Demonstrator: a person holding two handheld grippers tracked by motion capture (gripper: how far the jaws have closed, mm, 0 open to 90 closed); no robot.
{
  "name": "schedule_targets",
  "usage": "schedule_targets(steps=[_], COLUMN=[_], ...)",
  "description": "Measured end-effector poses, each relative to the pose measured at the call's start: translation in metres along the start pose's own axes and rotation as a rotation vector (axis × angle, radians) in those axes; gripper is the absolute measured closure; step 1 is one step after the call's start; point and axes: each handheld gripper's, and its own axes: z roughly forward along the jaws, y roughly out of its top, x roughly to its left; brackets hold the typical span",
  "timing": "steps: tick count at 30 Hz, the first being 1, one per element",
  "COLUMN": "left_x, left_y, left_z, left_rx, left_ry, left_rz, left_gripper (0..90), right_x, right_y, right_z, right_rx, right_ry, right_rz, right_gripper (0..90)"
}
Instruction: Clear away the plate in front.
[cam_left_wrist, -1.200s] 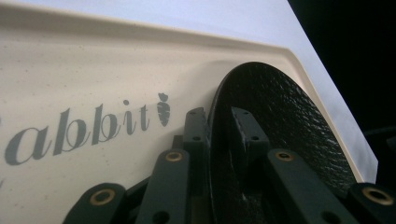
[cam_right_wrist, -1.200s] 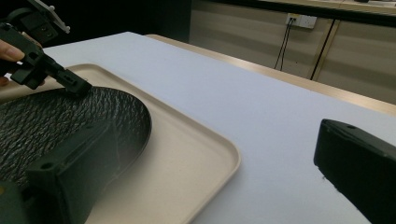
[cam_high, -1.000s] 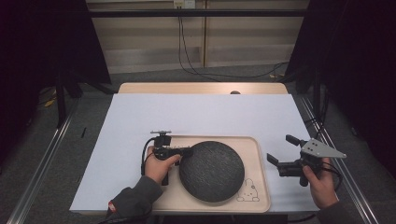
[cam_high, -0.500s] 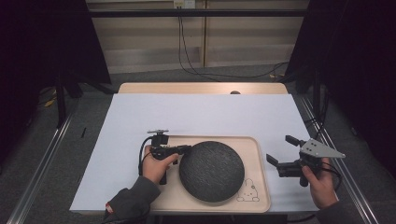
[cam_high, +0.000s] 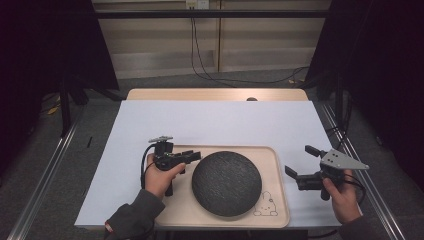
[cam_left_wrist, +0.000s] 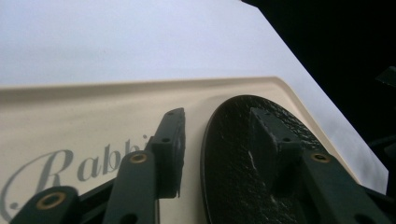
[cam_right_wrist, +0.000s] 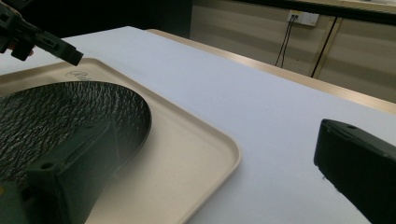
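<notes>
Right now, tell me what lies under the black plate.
The black plate rests on the beige tray, which sits on the white sheet. The tray surface directly beneath the plate is covered, so anything there cannot be seen.

Overhead view; gripper views sharing tray (cam_high: 277, 170)

1. The left hand (cam_high: 161, 178) grips the left gripper (cam_high: 194, 156) with the forearm entering from the bottom edge. Its jaws are parted and point right.
2. The right hand (cam_high: 341, 197) holds the right gripper (cam_high: 301, 161) lower right. Its jaws are spread wide and point left.
</notes>
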Motion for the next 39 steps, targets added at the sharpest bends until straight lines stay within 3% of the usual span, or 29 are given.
schedule_targets(steps=[6,8,11,17,28,35,39], left_x=[-0.002,-0.001,-0.002,-0.002,0.003,0.007,0.01], left_y=[0.003,0.003,0.004,0.006,0.009,0.01,0.01], left_z=[-0.004,-0.006,-0.008,-0.014,-0.024,-0.031,-0.037], left_rx=[-0.024,-0.023,-0.029,-0.035,-0.062,-0.102,-0.108], left_ry=[-0.016,-0.008,-0.013,-0.003,0.004,-0.009,-0.001], left_rz=[0.029,0.058,0.062,0.118,0.148,0.128,0.147], left_gripper=[47.0,44.8,41.9,34.6,22.4,16.2,13.5], right_x=[0.0,0.0,0.0,0.0,0.0,0.0,0.001], right_y=[0.0,0.0,0.0,0.0,0.0,0.0,0.0], right_z=[0.0,0.0,0.0,0.0,0.0,-0.001,0.0], right_rx=[0.002,0.002,0.002,0.003,0.001,0.0,0.002], right_ry=[-0.006,-0.006,-0.006,-0.004,-0.005,-0.005,-0.004], right_rz=[-0.009,-0.005,-0.008,-0.007,-0.009,-0.006,-0.006], right_gripper=[0.0,0.0,0.0,0.0,0.0,0.0,0.0])
